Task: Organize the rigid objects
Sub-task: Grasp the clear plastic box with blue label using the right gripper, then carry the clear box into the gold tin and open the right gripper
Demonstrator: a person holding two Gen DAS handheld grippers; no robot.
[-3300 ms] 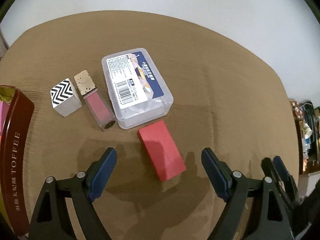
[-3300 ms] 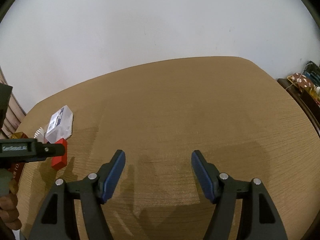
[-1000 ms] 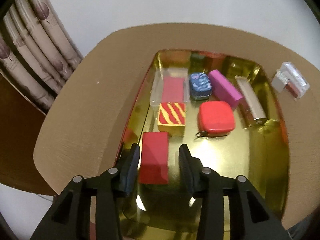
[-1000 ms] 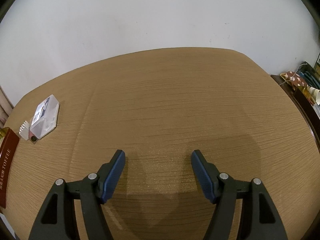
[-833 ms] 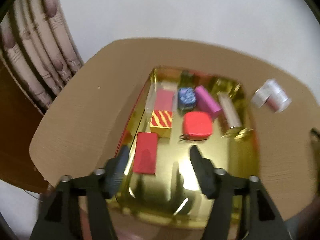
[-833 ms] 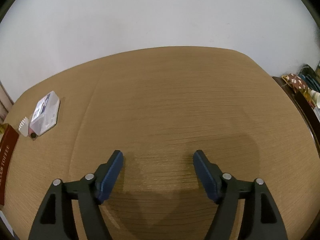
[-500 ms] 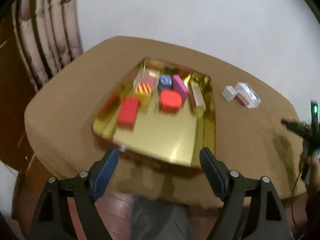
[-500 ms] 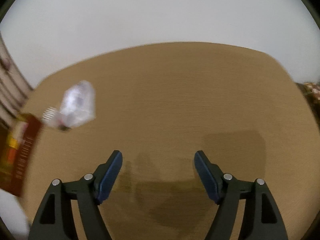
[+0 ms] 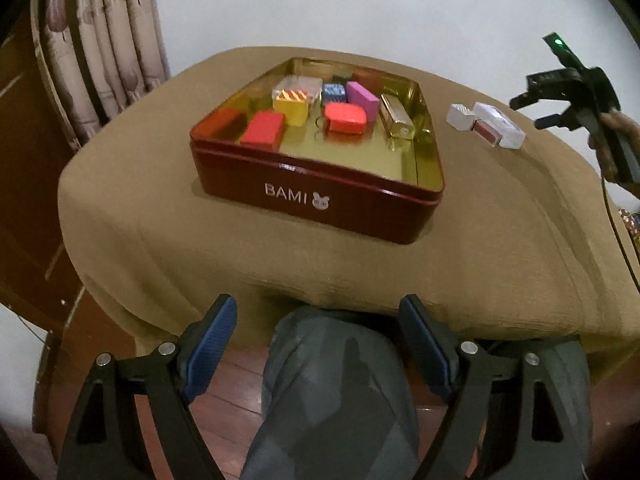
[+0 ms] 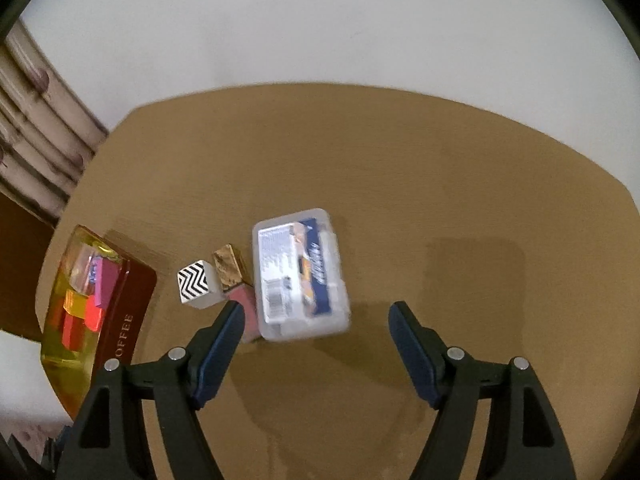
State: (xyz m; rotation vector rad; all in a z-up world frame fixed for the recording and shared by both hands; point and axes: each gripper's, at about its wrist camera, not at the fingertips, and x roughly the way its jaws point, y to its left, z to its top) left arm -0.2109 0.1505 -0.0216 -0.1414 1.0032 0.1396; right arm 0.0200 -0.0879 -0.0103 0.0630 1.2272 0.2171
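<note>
A dark red tin with a gold inside stands on the brown table. In it lie a red block, a striped yellow block, a rounded red case, a magenta block and a gold tube. My left gripper hangs open and empty, off the table's front edge. To the right of the tin lie a clear plastic box, a zigzag block and a gold-capped pink bottle. My right gripper hovers open over the box's near end, pads apart from it.
A person's knee in grey trousers is under the left gripper, above a wooden floor. A curtain hangs at the left. Bare brown tabletop stretches to the right of the plastic box. A white wall lies behind.
My left gripper opened, left the red block in the tin and drew back past the table's front edge. My right gripper swung left until the plastic box came under its fingers.
</note>
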